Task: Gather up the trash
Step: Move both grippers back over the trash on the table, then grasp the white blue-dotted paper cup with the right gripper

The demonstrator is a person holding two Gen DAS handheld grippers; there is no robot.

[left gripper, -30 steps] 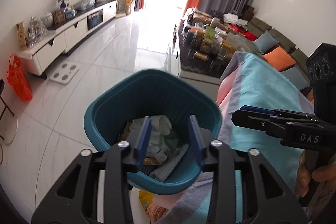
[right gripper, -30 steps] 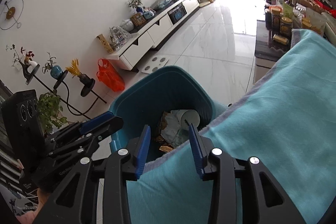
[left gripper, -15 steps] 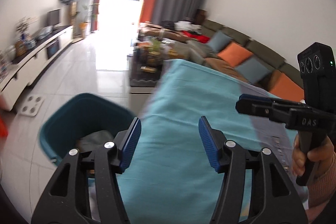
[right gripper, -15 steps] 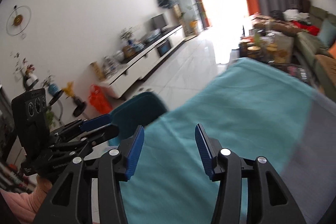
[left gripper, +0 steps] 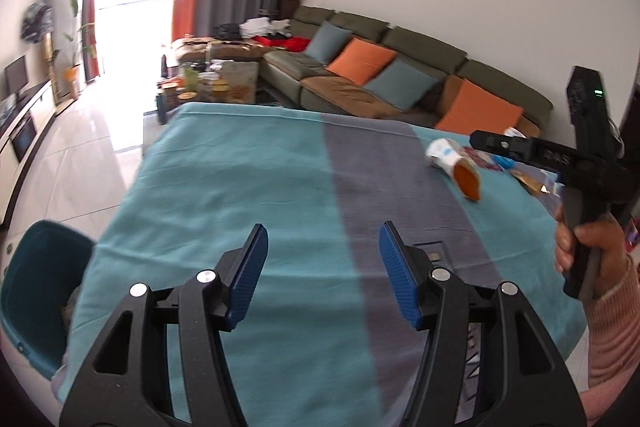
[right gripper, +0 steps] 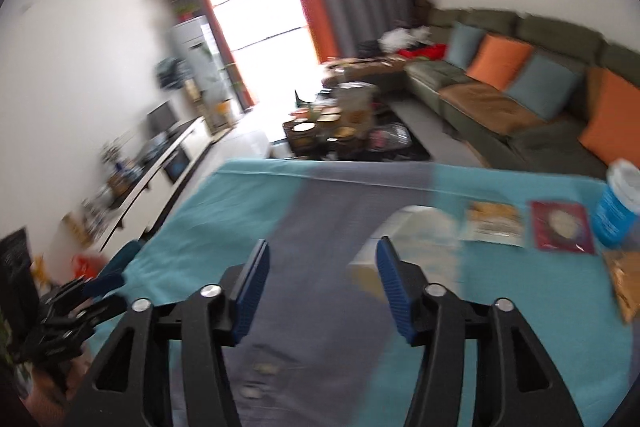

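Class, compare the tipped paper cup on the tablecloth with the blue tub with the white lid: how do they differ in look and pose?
The paper cup lies on its side; the blue tub stands upright.
The paper cup is open, showing an orange inside; the blue tub is closed by a white lid.
The paper cup is mostly white; the blue tub has a blue wall.
Both rest on the tablecloth, and neither is in a gripper.

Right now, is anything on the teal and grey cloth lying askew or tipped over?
Yes: a white paper cup with an orange inside lies on its side on the cloth, beside flat snack wrappers. Nothing looks spilled.
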